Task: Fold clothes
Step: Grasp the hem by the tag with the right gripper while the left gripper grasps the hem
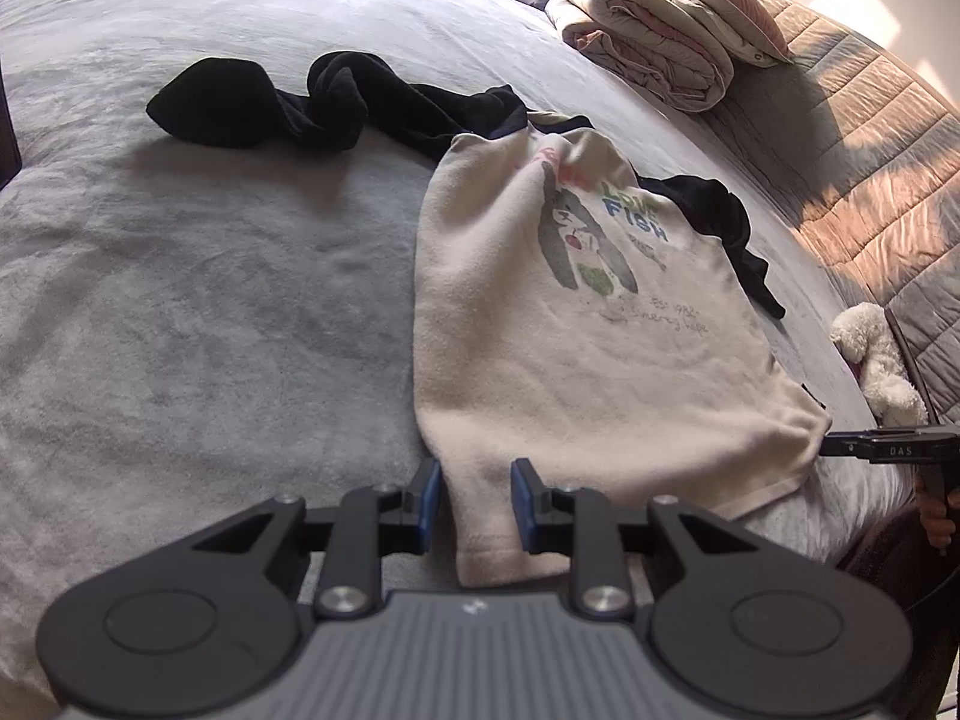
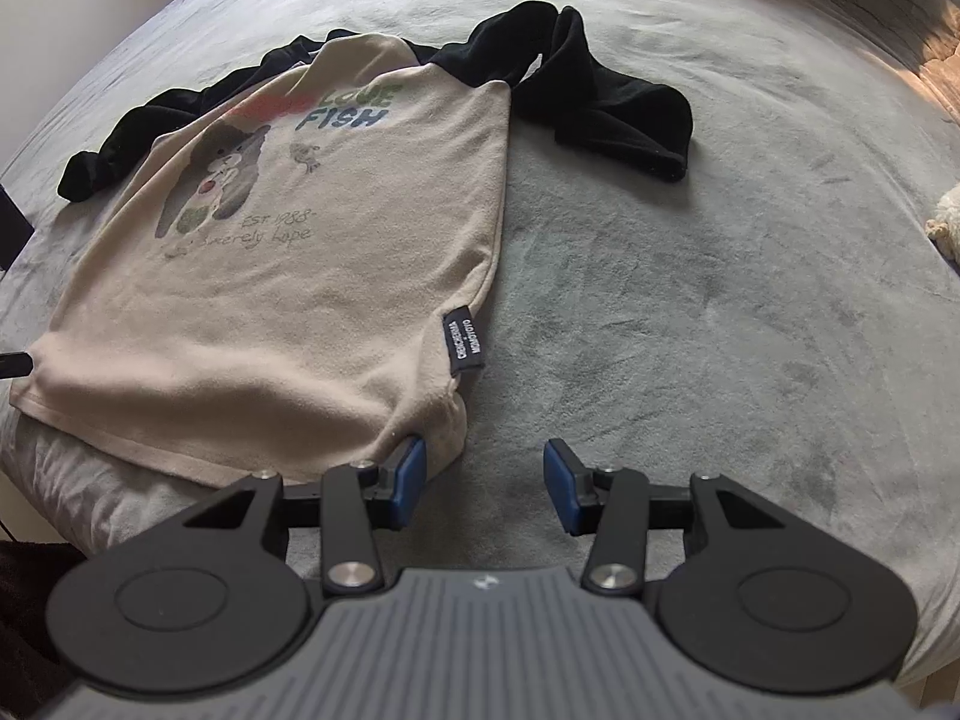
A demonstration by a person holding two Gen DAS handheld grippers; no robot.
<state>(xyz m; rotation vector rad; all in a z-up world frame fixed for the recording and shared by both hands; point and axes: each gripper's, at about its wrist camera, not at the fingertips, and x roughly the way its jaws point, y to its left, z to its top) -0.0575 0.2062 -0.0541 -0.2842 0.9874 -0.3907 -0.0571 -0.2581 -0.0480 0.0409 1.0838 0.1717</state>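
A cream sweatshirt (image 1: 540, 330) with black sleeves and a cartoon print lies face up on the grey bed (image 1: 210, 300). One black sleeve (image 1: 252, 102) trails off crumpled to the left. My left gripper (image 1: 477, 504) is open, and the hem's left corner lies loose between its blue pads. In the right wrist view the sweatshirt (image 2: 300, 300) spreads to the left, and its other sleeve (image 2: 612, 102) lies bunched. My right gripper (image 2: 486, 483) is open over bare blanket, with the hem's right corner just beside its left pad (image 2: 408, 480). The right gripper (image 1: 831, 444) also shows at the hem's far corner.
A folded quilt (image 1: 648, 42) with a pillow on it sits at the back right. A white plush toy (image 1: 876, 360) lies by the quilted bedcover (image 1: 870, 180) on the right. A black label (image 2: 462, 345) hangs on the sweatshirt's side seam. The bed's near edge is under both grippers.
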